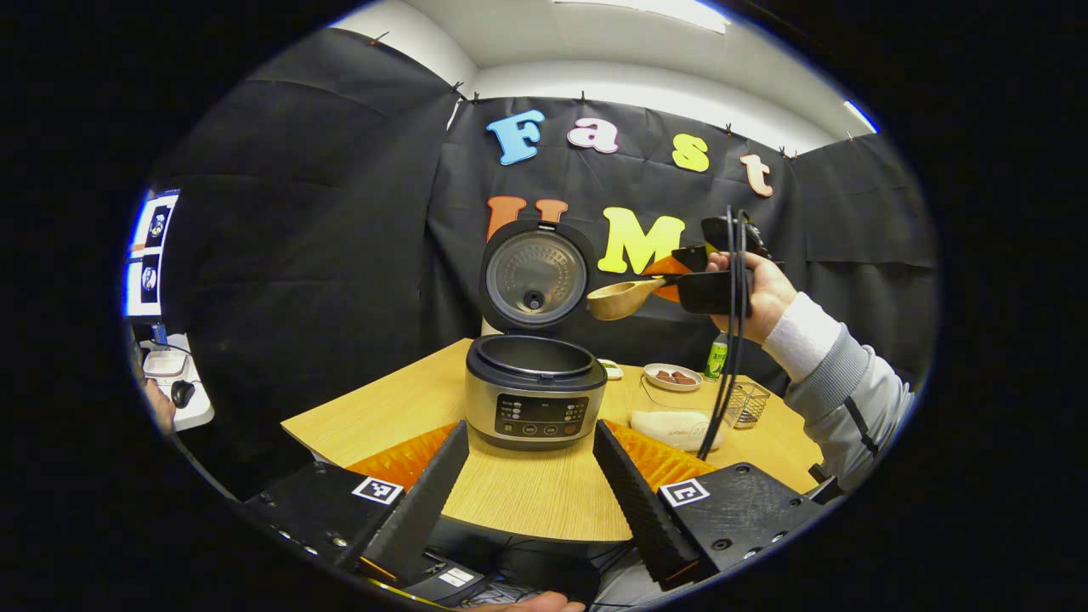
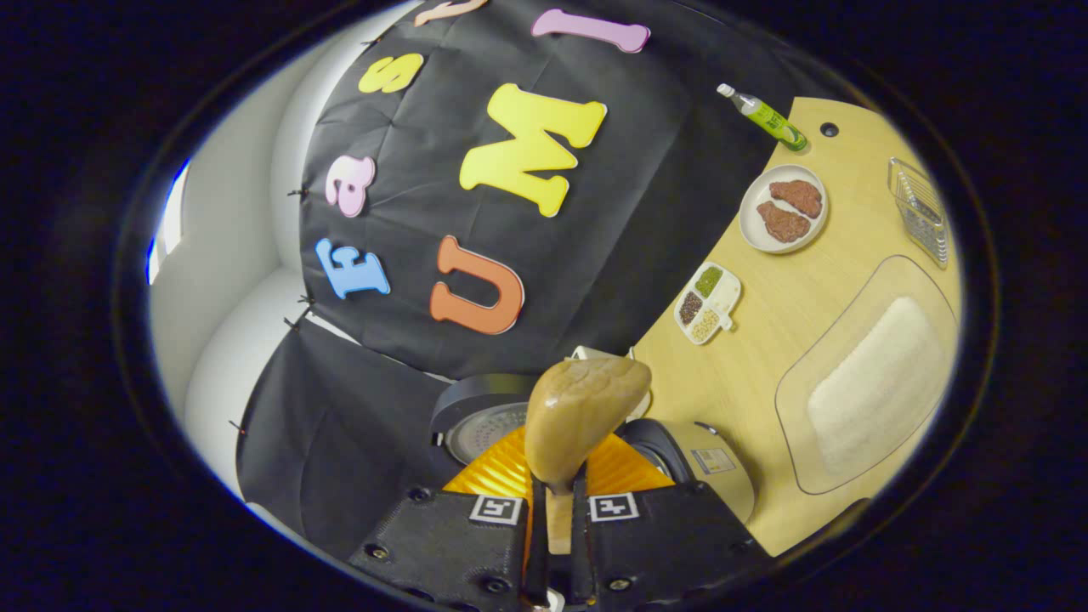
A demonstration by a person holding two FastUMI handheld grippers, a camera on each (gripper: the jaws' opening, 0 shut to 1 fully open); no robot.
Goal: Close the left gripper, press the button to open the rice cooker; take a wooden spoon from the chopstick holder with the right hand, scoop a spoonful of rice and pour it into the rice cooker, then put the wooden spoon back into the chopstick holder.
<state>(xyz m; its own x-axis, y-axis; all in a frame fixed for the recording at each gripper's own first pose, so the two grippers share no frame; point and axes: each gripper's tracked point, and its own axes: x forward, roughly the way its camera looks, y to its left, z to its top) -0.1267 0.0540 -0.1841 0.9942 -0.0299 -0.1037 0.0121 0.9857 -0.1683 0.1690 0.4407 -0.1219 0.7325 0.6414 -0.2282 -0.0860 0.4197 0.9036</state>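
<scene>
The rice cooker [image 1: 535, 395] stands on the wooden table with its lid [image 1: 534, 276] raised and its pot exposed. My left gripper [image 1: 529, 442] is open just in front of it, holding nothing. Up at lid height, to the cooker's right, a hand holds my right gripper [image 1: 684, 276], which is shut on the handle of the wooden spoon [image 1: 625, 297]. In the right gripper view the spoon's bowl [image 2: 582, 416] sticks out of my right gripper [image 2: 557, 501], above the cooker [image 2: 697, 463] and its lid [image 2: 480, 421]. Whether rice lies in the spoon is hidden.
A clear container of rice [image 2: 875, 382] lies right of the cooker, with the wire chopstick holder [image 2: 922, 212] beyond it. A plate of meat [image 2: 784, 208], a divided dish [image 2: 708, 303] and a green bottle [image 2: 765, 115] stand near the wall. A cable [image 1: 722, 382] hangs from the right gripper.
</scene>
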